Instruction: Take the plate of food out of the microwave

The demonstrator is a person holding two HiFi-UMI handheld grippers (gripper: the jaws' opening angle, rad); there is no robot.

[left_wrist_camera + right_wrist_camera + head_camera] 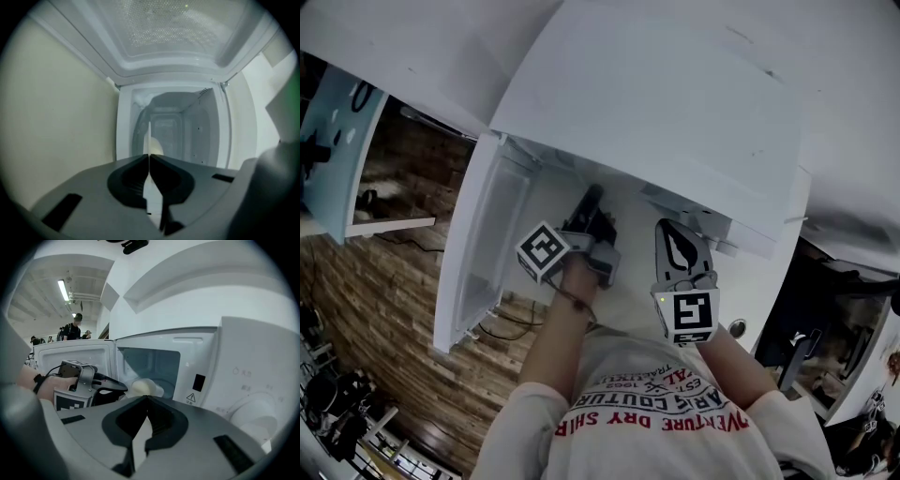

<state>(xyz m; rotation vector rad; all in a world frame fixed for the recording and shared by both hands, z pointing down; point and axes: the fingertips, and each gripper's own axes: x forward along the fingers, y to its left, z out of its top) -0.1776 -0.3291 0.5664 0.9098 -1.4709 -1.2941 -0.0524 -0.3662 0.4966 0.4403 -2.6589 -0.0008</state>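
While the left tongs (149, 157) pinch the plate (149, 136) inside the microwave (201, 357), arm outstretched, right tongs (147, 398) pressed together, empty, outside.

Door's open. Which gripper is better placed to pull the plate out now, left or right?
Left. The left gripper is inside the microwave, jaws shut on a thin white rim, apparently the plate, beside the food. The right gripper hangs outside, shut and empty.
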